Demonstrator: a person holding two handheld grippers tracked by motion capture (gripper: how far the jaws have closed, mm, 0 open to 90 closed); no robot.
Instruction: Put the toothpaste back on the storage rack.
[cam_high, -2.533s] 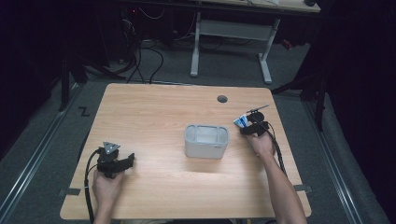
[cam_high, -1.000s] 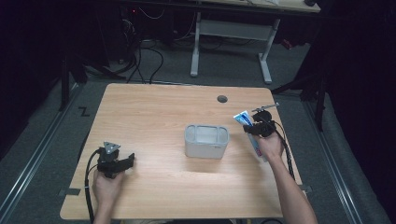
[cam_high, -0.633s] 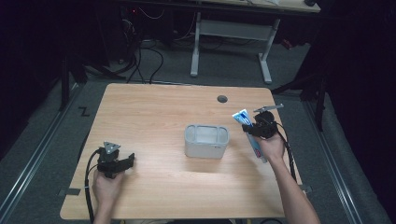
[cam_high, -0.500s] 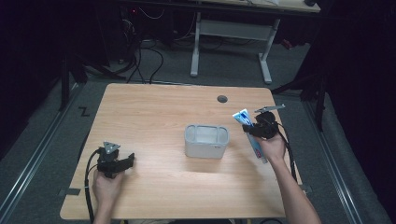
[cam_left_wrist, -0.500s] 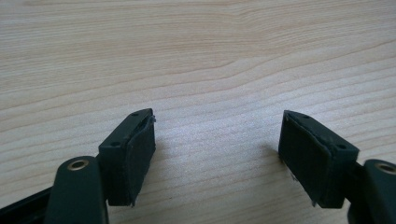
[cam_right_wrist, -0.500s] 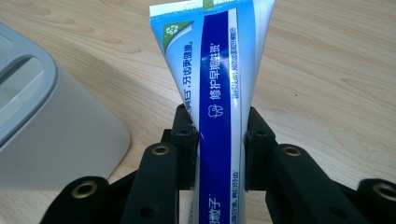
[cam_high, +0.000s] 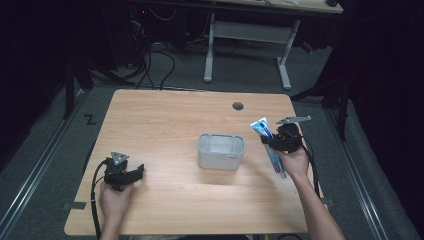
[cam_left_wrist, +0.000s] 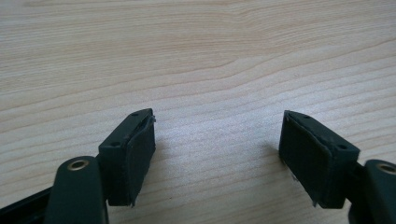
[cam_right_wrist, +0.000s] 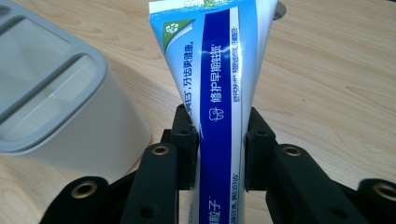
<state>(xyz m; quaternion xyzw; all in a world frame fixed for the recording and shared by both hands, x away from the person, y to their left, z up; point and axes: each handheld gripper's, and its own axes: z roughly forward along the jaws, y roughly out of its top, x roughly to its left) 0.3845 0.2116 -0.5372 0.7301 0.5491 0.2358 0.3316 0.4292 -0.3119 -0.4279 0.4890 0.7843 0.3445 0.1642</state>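
Note:
My right gripper (cam_high: 270, 141) is shut on a blue and white toothpaste tube (cam_high: 261, 127), held just right of a grey plastic holder (cam_high: 221, 150) with slots in its top. In the right gripper view the tube (cam_right_wrist: 219, 70) runs up between the two jaws, my right gripper (cam_right_wrist: 219, 140) pinching its middle, and the holder (cam_right_wrist: 56, 107) stands at the left. The tube's cap end (cam_high: 278, 167) sticks out back past the hand. My left gripper (cam_high: 135, 172) rests open on the table at the front left; in its own view my left gripper (cam_left_wrist: 217, 149) has only bare wood between the jaws.
A light wooden table (cam_high: 165, 120) carries everything. A round cable hole (cam_high: 238, 106) sits near its far edge. Beyond the table stand a white desk frame (cam_high: 247, 35) and loose cables (cam_high: 150, 65) on a dark floor.
My right gripper with the tube has risen slightly and shifted a little right and away from the person. The left gripper has stayed in place.

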